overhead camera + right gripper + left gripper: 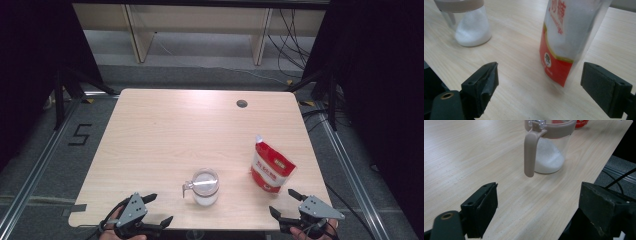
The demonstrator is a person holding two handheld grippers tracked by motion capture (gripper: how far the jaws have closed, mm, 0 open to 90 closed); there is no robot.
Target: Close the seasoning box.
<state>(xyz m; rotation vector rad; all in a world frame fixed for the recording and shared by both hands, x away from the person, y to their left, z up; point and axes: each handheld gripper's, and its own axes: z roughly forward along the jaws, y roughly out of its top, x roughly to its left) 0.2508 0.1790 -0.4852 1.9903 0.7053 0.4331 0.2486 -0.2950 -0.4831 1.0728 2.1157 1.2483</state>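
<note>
At the near edge of the table (165, 125), the left gripper (151, 209) sits at the near left corner with its jaws spread wide and nothing between them, pointing toward the jar. The right gripper (284, 203) is at the near right, its jaws also spread as wide as they go and empty, aimed at the pouch just beyond them. A little farther in, near the middle of the near side, stands the jar (204, 187), a clear plastic container with a beige collar and a beige handle hanging down its left side; in the left gripper view the jar (548, 147) holds white granules that fill roughly its lower half, heaped higher on one side. To its right, well apart from it, the pouch (270, 166) stands upright on the table, leaning slightly, with a white spout cap at its top. In the right gripper view the pouch (571, 35) has a clear upper body packed with white granules, a red band across its base, red lettering and a small round emblem. Farthest off, a dark round hole (242, 103) sits near the table's far right edge.
</note>
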